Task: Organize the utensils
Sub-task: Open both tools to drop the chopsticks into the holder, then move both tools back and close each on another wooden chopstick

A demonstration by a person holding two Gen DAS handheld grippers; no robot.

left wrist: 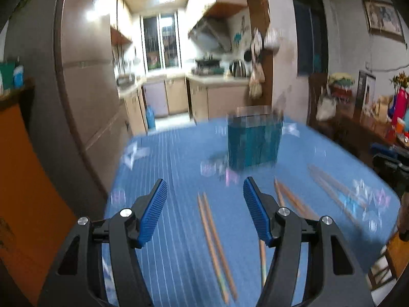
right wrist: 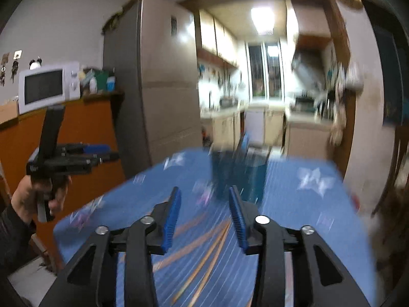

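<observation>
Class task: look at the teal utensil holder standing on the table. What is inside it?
The teal utensil holder stands upright on the blue tablecloth. Its opaque walls and the motion blur hide the inside, so its contents cannot be told. Wooden chopsticks lie outside it on the cloth.

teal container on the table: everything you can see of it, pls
The teal container is a boxy, upright holder with dark vertical streaks on its walls and a paler, see-through-looking rim on top; material unclear through motion blur. It stands on the blue striped tablecloth toward the far side of the table, beyond the loose chopsticks. Nothing visibly touches it except the cloth. Contents cannot be made out. The right wrist view shows it blurred too.
</observation>
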